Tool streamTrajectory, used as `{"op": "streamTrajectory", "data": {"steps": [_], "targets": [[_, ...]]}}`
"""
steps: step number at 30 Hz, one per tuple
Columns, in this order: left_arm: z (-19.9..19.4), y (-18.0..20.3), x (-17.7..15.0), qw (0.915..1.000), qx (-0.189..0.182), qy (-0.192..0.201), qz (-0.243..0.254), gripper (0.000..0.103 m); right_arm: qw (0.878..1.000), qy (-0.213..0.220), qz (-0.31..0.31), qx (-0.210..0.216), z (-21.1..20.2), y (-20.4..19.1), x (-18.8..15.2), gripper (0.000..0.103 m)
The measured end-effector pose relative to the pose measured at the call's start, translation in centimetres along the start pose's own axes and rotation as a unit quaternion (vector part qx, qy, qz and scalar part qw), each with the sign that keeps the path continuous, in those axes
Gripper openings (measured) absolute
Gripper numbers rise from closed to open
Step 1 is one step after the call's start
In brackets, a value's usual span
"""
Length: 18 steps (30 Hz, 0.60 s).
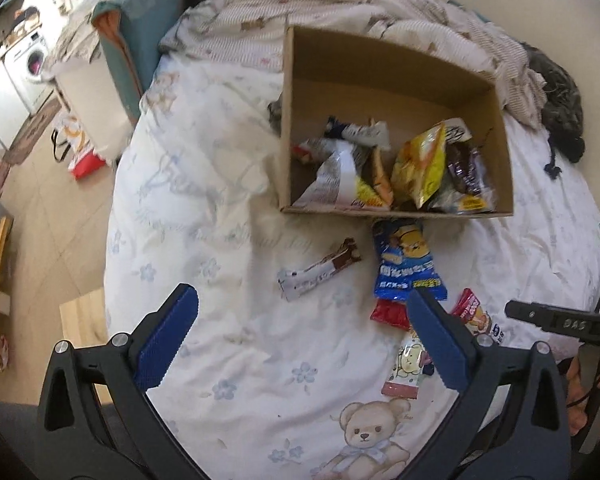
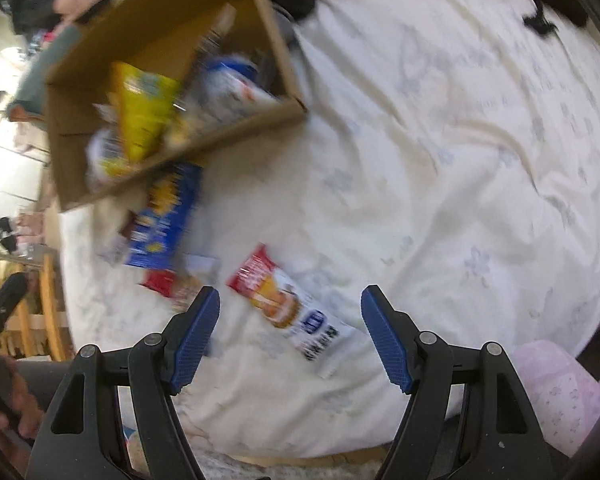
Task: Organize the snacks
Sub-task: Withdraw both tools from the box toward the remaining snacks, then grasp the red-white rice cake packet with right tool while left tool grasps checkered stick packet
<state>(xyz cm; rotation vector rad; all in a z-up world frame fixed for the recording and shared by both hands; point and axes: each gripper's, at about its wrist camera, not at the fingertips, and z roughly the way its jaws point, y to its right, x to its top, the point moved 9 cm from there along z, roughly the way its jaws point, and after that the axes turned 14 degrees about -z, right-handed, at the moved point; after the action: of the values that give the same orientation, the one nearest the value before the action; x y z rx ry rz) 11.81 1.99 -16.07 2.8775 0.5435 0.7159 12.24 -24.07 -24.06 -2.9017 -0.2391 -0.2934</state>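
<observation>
A cardboard box (image 1: pixel 296 80) (image 2: pixel 76 184) on the bed holds several snack packets, among them a yellow bag (image 1: pixel 420 164) (image 2: pixel 144 112). In front of it lie loose snacks: a brown-and-white bar (image 1: pixel 320 272), a blue packet (image 1: pixel 404 268) (image 2: pixel 160 224), a small red packet (image 1: pixel 390 314) (image 2: pixel 160 282) and a red-and-white packet (image 1: pixel 476 314) (image 2: pixel 292 308). My left gripper (image 1: pixel 302 304) is open and empty above the sheet, below the bar. My right gripper (image 2: pixel 290 304) is open and empty, with the red-and-white packet between its fingers; its view is blurred.
The bed has a white floral sheet with a teddy print (image 1: pixel 366 434). A rumpled blanket (image 1: pixel 440 24) and a dark garment (image 1: pixel 560 96) lie behind the box. A teal cushion (image 1: pixel 140 36) stands at the bed's left. The floor (image 1: pixel 60 220) drops off to the left.
</observation>
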Motion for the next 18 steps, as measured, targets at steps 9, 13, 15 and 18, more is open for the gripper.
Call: {"op": "streamTrajectory", "data": {"steps": [9,13,15,18], "targets": [[2.5,0.3,-1.7,0.9982,-0.002,-0.058,-0.010,0.103,0.993,-0.080,-0.071,-0.046,4.3,-2.1,-0.5,0.076],[3.7,2.0,-3.5,0.9962,-0.006,-0.086,0.015,0.103,0.989,-0.097,-0.095,-0.051,5.6,-2.7,-0.7,0.076],[4.3,2.9,-4.5,0.9946,-0.008,-0.099,0.031,0.103,0.988,-0.100,-0.101,-0.056,5.8,-2.8,-1.0,0.075],[5.3,4.9,-6.6,0.9898,-0.019,-0.127,0.062,0.103,0.985,-0.109,-0.116,-0.064,6.1,-2.8,-1.6,0.051]]}}
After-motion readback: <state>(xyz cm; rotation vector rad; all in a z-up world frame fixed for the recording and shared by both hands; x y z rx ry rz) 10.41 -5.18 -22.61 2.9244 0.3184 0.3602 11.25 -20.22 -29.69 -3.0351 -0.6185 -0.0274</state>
